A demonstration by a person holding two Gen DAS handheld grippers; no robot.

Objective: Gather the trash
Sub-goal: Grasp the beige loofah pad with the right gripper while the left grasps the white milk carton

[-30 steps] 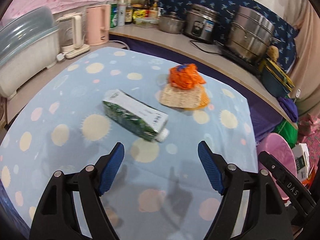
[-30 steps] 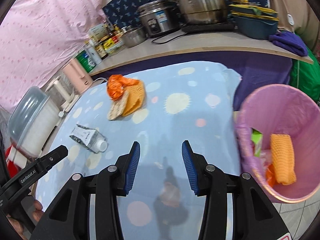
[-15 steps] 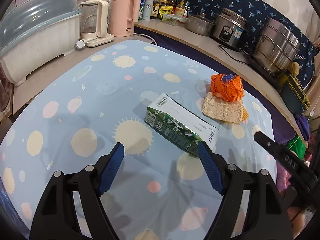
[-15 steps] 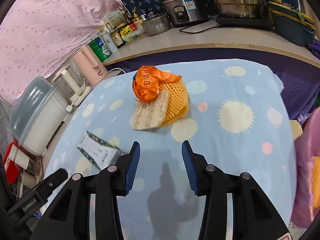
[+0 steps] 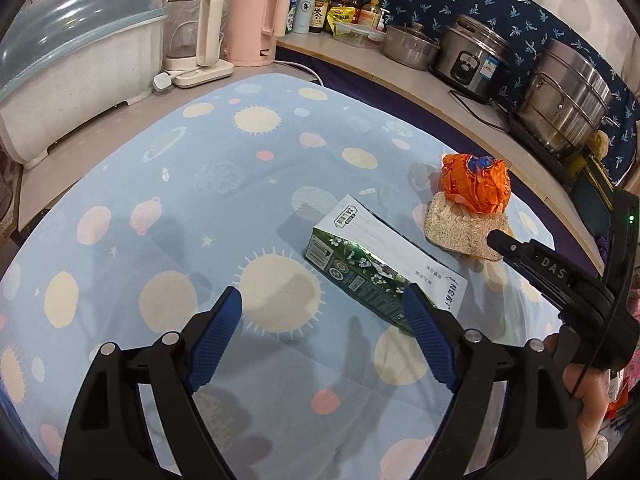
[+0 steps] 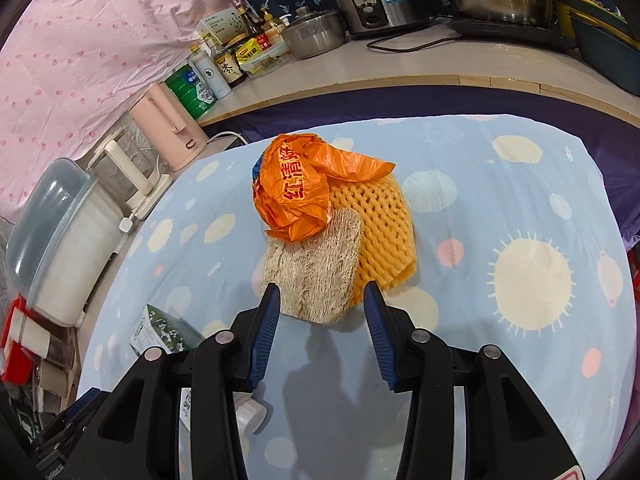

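Observation:
A green and white carton lies on its side on the blue patterned tablecloth. My left gripper is open and empty, its right finger just over the carton's near end. Behind it lie a crumpled orange plastic bag on a beige loofah pad. In the right wrist view the orange bag rests on the loofah pad and a yellow foam net. My right gripper is open and empty, its fingertips at the pad's near edge. The carton shows partly behind its left finger.
A white dish box with a grey lid, a clear kettle and a pink kettle stand at the table's far left. Bottles, pots and a rice cooker line the counter behind. The right gripper's body reaches in from the right.
Both grippers have moved forward. The carton now lies at the left gripper's right finger. The right gripper has swung from the pink bin to the pile of bag, pad and net.

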